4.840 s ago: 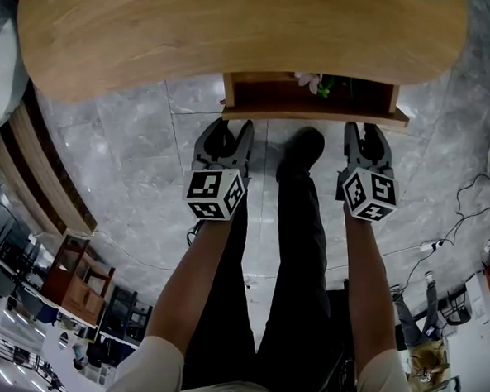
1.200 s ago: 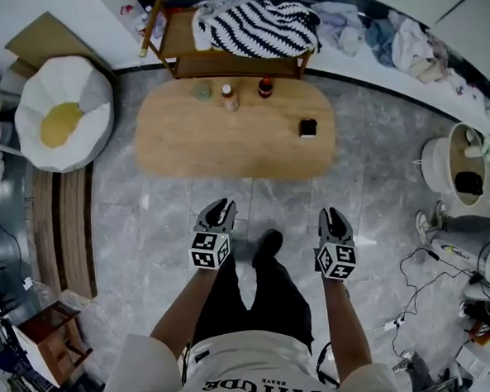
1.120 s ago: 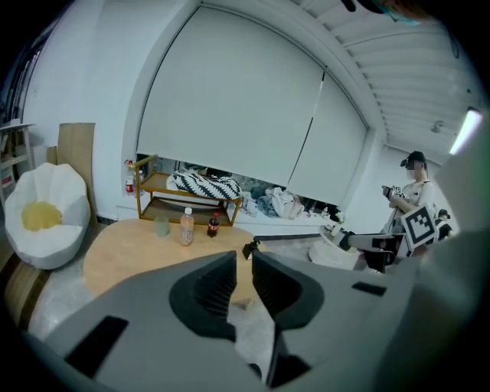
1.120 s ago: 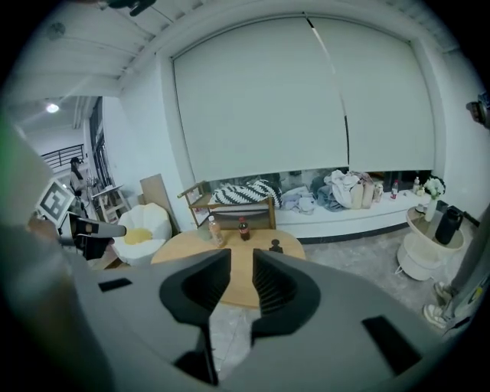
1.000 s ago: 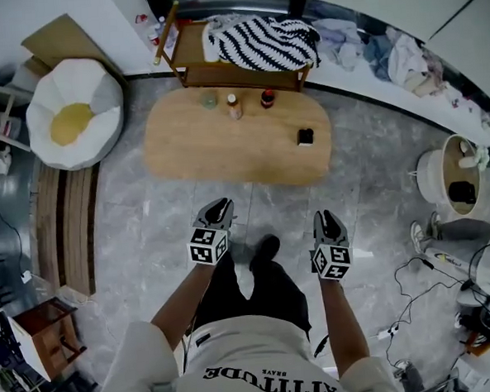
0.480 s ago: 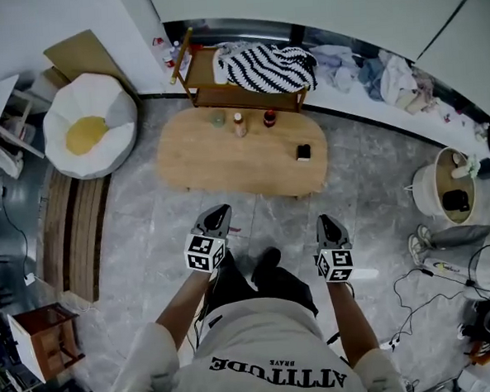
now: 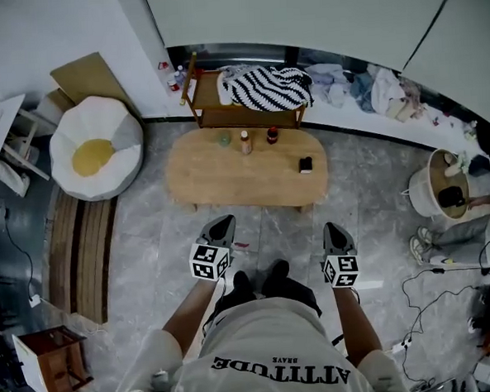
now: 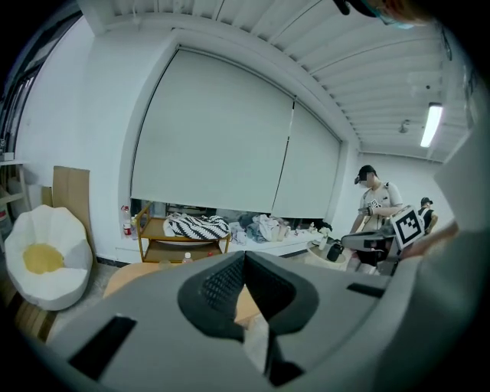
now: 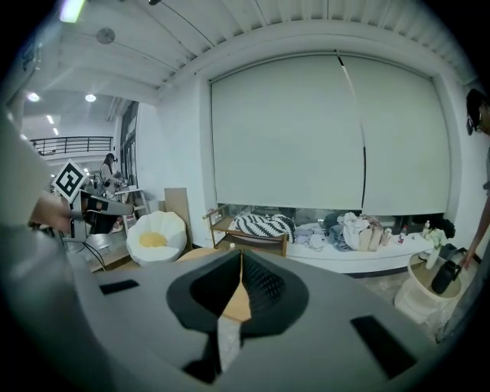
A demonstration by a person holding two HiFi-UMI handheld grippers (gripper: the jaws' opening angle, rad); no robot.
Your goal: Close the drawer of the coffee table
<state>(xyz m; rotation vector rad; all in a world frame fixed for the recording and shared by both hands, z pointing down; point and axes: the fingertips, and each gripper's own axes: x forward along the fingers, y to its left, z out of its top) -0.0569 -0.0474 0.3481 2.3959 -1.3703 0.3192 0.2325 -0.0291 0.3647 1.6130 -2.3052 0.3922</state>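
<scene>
The oval wooden coffee table (image 7: pixel 244 174) stands on the grey floor well ahead of me, and no drawer sticks out of its near edge. My left gripper (image 7: pixel 223 223) and right gripper (image 7: pixel 335 228) hang side by side above the floor, short of the table and touching nothing. Both are shut and empty. In the left gripper view the left gripper (image 8: pixel 245 257) has its pads pressed together, with a strip of the table (image 8: pixel 126 274) behind. The right gripper view shows the right gripper (image 9: pixel 240 259) shut the same way.
Bottles (image 7: pixel 245 141) and a small dark box (image 7: pixel 306 164) sit on the table. Behind it is a wooden shelf with a striped blanket (image 7: pixel 263 89). A white and yellow beanbag (image 7: pixel 95 157) lies left, a pale bin (image 7: pixel 450 190) and floor cables right.
The drawer, open several seconds ago, no longer shows at the table's front. Both grippers have risen and drawn back from the table, which looks smaller and farther, and their jaws have come together.
</scene>
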